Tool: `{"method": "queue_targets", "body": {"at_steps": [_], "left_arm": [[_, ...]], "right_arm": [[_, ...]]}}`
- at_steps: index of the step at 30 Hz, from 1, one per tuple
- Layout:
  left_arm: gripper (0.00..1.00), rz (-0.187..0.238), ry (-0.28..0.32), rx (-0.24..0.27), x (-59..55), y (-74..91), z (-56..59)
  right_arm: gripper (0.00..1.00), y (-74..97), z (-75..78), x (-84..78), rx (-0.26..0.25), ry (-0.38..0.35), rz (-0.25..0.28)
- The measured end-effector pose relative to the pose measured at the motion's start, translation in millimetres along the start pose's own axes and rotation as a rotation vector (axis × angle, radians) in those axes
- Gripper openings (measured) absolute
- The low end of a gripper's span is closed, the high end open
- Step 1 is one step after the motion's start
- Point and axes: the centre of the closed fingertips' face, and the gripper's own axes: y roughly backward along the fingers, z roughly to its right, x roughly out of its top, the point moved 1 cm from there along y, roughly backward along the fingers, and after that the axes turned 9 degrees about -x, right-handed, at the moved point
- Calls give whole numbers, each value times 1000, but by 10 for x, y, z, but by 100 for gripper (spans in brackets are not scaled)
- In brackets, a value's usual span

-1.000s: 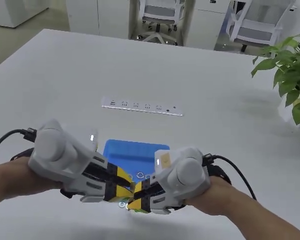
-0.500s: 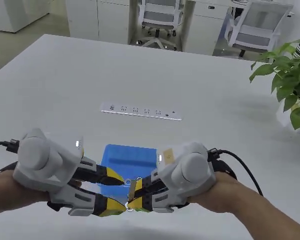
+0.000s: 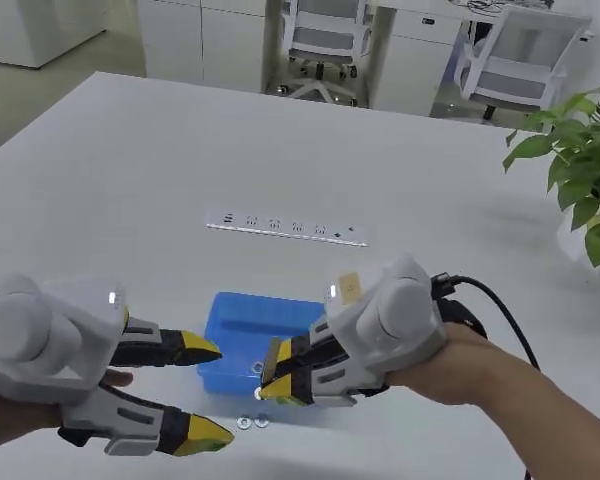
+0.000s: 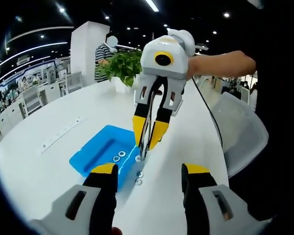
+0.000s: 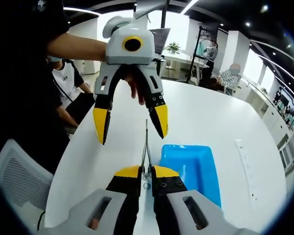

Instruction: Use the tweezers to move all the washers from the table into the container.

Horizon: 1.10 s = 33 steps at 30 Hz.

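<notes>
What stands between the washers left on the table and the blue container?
Nothing visible does. The washers lie on the bare table just outside the container's near wall. The tweezers, clamped in the right hand-held gripper, hang over that edge; the open left hand-held gripper sits off to the side.

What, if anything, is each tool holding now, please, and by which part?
The right tool holds the tweezers around their middle, tips sticking out forward. The left tool is open and holds nothing.

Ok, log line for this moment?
left gripper open, empty | right gripper shut on tweezers, tips by blue container rim | two washers on table beside it
</notes>
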Motion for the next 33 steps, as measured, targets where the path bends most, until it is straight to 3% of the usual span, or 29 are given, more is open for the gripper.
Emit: {"method": "queue_targets", "body": {"at_steps": [13, 17, 26, 33], "left_arm": [[78, 36, 57, 93, -67, 169, -40], [88, 36, 76, 130, -99, 206, -66], [99, 51, 88, 164, -100, 247, -85], [99, 55, 94, 174, -93, 271, -117]], "right_arm": [[9, -38, 224, 67, -10, 25, 20], [9, -71, 271, 59, -10, 30, 23], [9, -197, 363, 20, -5, 30, 29], [9, -300, 419, -21, -1, 32, 26]]}}
